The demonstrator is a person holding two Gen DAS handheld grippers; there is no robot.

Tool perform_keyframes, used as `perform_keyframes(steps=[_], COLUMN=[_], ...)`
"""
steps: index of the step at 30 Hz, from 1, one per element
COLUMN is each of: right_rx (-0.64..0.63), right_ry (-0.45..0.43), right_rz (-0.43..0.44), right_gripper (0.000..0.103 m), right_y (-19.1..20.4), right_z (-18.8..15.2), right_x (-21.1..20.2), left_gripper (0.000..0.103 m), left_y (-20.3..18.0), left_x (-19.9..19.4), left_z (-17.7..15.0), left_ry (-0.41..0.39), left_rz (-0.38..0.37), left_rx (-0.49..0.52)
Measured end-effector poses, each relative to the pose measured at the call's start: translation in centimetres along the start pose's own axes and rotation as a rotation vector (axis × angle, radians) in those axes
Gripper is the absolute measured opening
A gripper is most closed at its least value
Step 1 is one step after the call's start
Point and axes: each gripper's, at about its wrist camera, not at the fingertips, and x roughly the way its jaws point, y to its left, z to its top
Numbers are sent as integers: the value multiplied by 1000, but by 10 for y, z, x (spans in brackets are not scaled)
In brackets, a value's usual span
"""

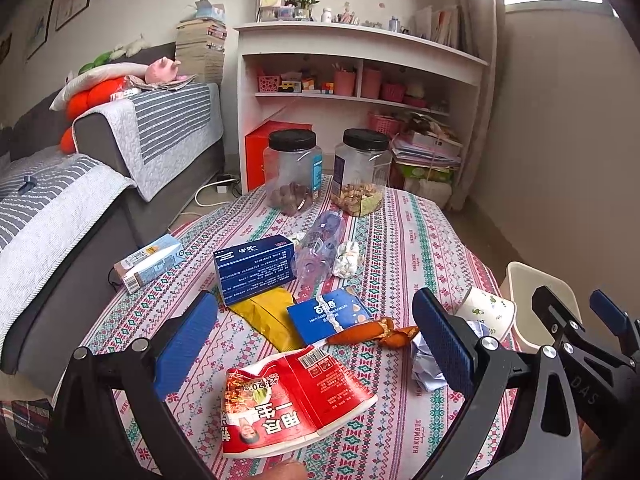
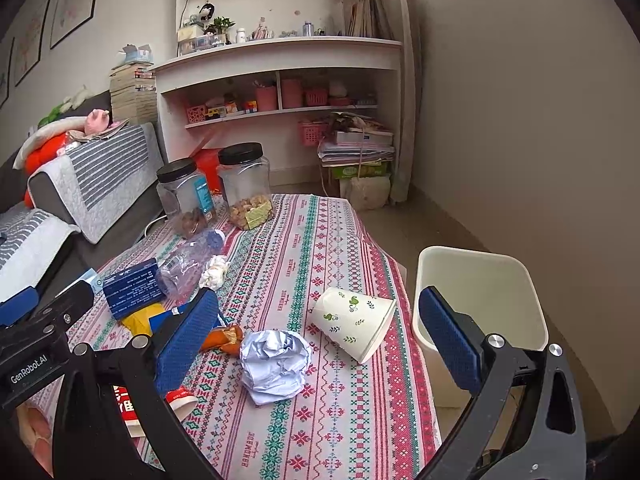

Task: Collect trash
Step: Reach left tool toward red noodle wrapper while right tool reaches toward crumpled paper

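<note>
I have both grippers held over the table [image 2: 344,412] with its patterned cloth, each tilted down toward the litter. My left gripper [image 1: 316,344] has its jaws spread wide with nothing between the pads; below it lies a crushed red noodle cup [image 1: 292,400], on its side near the table's front edge. My right gripper [image 2: 320,332] is just as wide apart and empty, and a crumpled ball of white paper [image 2: 276,364] sits on the cloth between its fingers in that view.

Just beyond the paper ball a paper cup [image 2: 356,322] with green leaf prints lies tipped over at the right edge of the table. Next to that edge, on the floor, stands the cream bin [image 2: 520,276].

Further left the trash is bunched together: an orange wrapper [image 1: 372,332] near the paper ball, a torn blue packet [image 1: 328,314], a yellow bag [image 1: 268,316] partly under a dark blue box [image 1: 254,268], a squashed clear bottle [image 1: 320,248], and a small white wad [image 1: 346,258] touching the bottle. A small carton [image 1: 150,262] lies at the table's left edge beside the sofa [image 1: 64,216].

Two clear jars [image 1: 362,172] with black lids stand upright at the far end of the table, both holding snacks at the bottom.
</note>
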Motion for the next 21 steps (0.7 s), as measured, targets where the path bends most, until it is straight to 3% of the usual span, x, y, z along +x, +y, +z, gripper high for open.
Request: perform_keyframes(steps=[10, 17, 21], right_rx=[8, -45, -57], right_ry=[8, 97, 93], right_rz=[8, -14, -10], right_gripper=[96, 96, 96], right_y=[1, 3, 4], right_z=[-1, 0, 0], right_x=[1, 8, 10], left_gripper=[95, 95, 95], left_y=[3, 4, 7], left_x=[4, 9, 12], left_z=[-3, -5, -6], left_ry=[16, 36, 47], left_rz=[7, 12, 21], left_rx=[-5, -3, -6])
